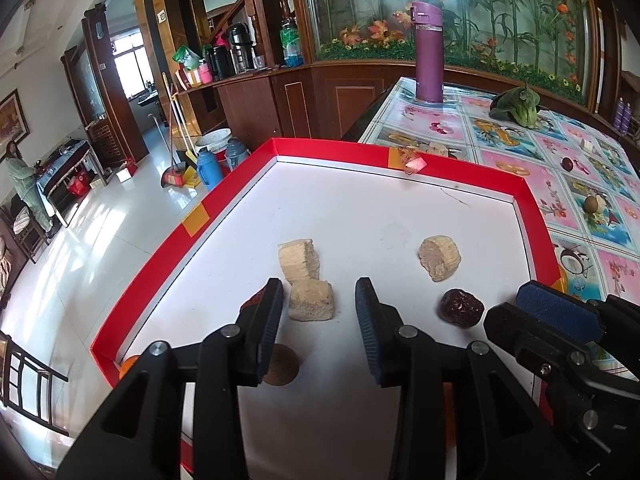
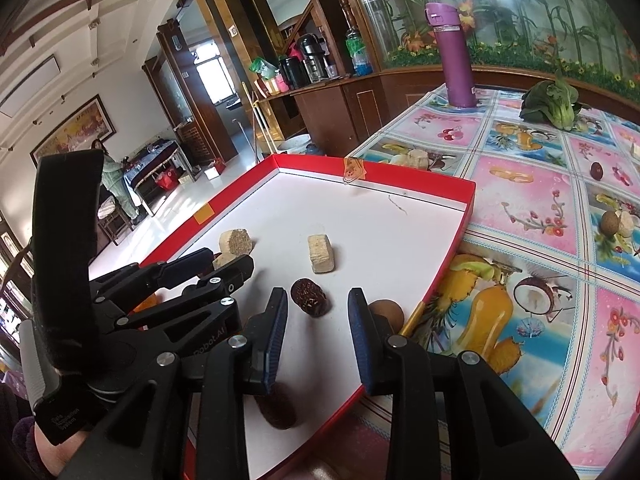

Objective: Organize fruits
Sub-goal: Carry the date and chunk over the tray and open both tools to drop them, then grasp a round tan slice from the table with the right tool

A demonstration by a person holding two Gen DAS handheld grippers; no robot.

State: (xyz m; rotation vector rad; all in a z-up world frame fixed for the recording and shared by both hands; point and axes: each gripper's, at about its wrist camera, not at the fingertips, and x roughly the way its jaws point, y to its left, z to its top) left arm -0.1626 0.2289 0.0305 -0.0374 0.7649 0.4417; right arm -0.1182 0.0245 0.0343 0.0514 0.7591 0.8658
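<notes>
Tongs, both pairs, spread and pinching nothing. Left tongs (image 1: pixel 318 316) hang over the red-rimmed tray (image 1: pixel 192 216), a tan chunk (image 1: pixel 311 301) lying between the tips. Right tongs (image 2: pixel 318 312) sit near the tray's right rim; a dried date (image 2: pixel 310 297) lies between and just beyond the tips.

Right view alone shows a brown round fruit (image 2: pixel 386 312) just outside the rim, touching the right finger. Left view alone shows another round fruit (image 1: pixel 282 365) on the tray behind its left finger. Far half of the tray floor bare white. More fruit well apart on the bench (image 2: pixel 520 208), past a purple flask (image 2: pixel 454 56) and leafy greens (image 2: pixel 554 104).
</notes>
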